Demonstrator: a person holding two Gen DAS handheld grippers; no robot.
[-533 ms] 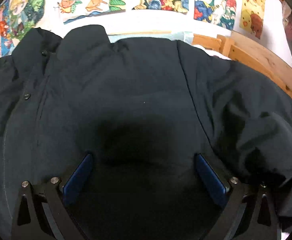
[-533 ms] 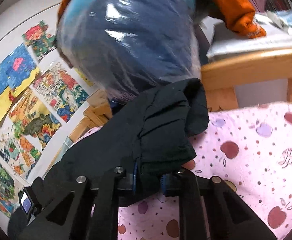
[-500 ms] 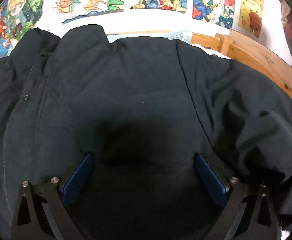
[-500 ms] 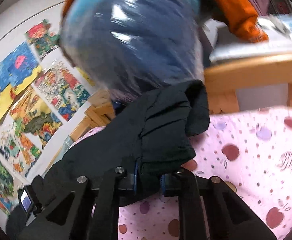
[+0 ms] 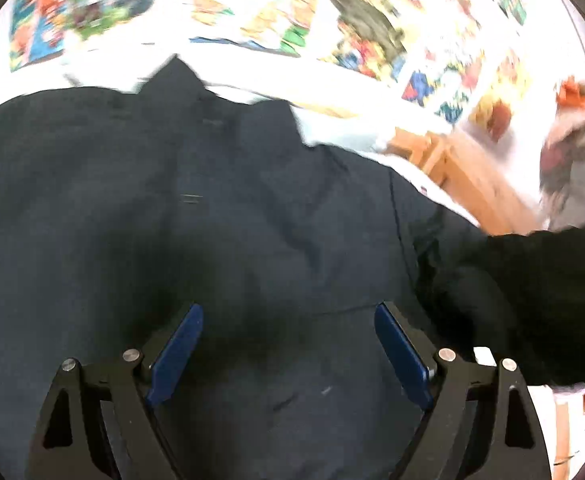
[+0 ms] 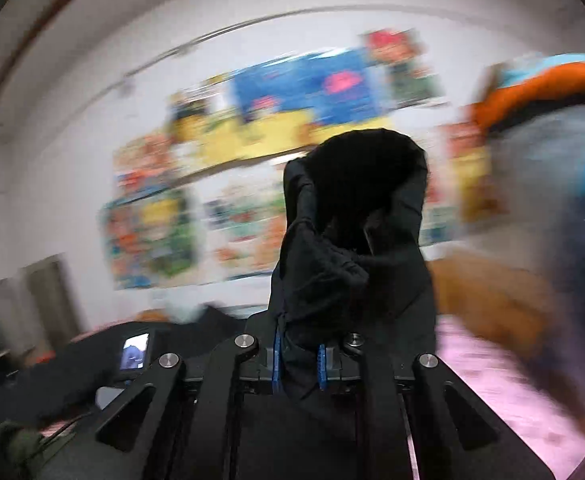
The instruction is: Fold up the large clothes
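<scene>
Both fisheye views bend strongly and go black at the corners. Motion blur smears the wall posters [image 6: 292, 92] in each. The white wall glares overexposed in the left view, where the dark coat [image 5: 172, 220] shows a soft shadow patch near the lens.

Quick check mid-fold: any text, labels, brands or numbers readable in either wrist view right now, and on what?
None can be read.
Wall posters: motion-blurred, only colour patches, no legible words or numbers.
Small lit screen in the right wrist view: too small to read.
Dark jacket: no label or brand visible.
Pink bedsheet: pattern only, blurred.
</scene>
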